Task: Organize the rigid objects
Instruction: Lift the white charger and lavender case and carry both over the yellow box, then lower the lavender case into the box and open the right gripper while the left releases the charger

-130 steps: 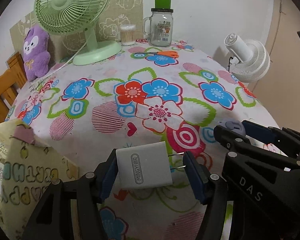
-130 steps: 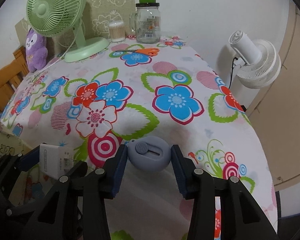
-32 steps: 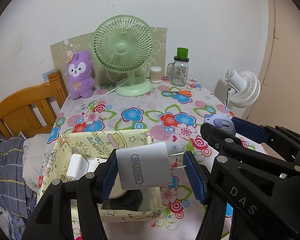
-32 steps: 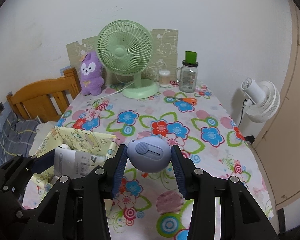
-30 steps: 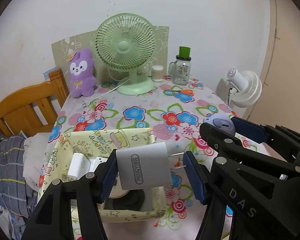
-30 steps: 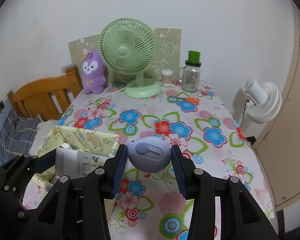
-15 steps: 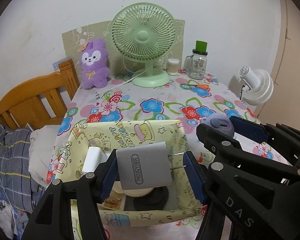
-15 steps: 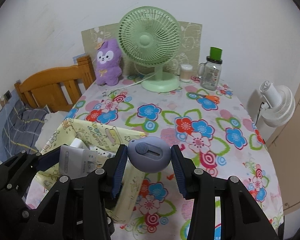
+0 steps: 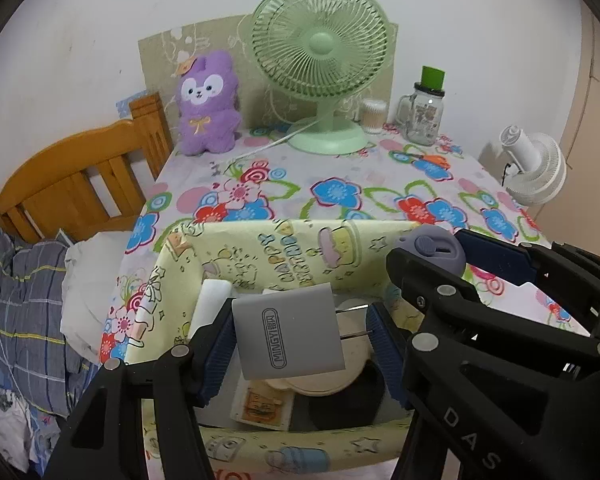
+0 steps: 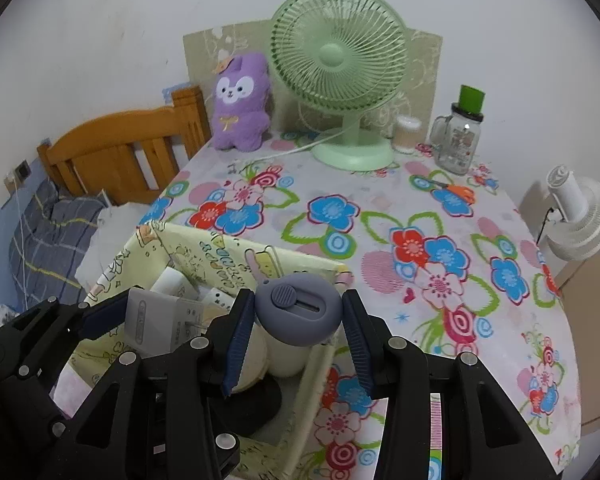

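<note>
Both claws are loaded up over the yellow fabric storage bin (image 9: 268, 256), which sits at the near left corner of the table (image 10: 380, 216) with the flowery cloth.

The left gripper (image 9: 300, 340) has its blue pads closed in on a grey-white wall charger (image 9: 288, 330): one pad flat against the charger body, the other up against the tips of its two metal prongs, which stick out sideways. The charger hangs right above the bin's open top, not touching anything inside. From the right wrist view the same charger (image 10: 156, 320) shows at the left, above the bin's near left part.

The right gripper (image 10: 298, 336) is clamped on a rounded blue-grey gadget (image 10: 298, 308) with a round slider knob on its face, maybe a small box cutter, hard to say for sure. It is pinched snug between both pads and sits over the bin's right wall, near the far right corner (image 10: 340, 272).

Inside the bin there's already stuff: a white roll-like thing (image 9: 214, 298) against the left wall, a round cream-coloured disc (image 9: 328, 376) in the middle, something black and round (image 9: 344, 404) under it, and a small printed packet (image 9: 260, 400) at the near side.

Along the table's far edge stand a purple plush (image 9: 208, 100), a green desk fan (image 9: 320, 60), a cotton swab jar (image 9: 374, 116) and a glass mug jar (image 9: 422, 116) with a green top. Orange scissors (image 10: 454, 190) lie near the far right corner.
</note>
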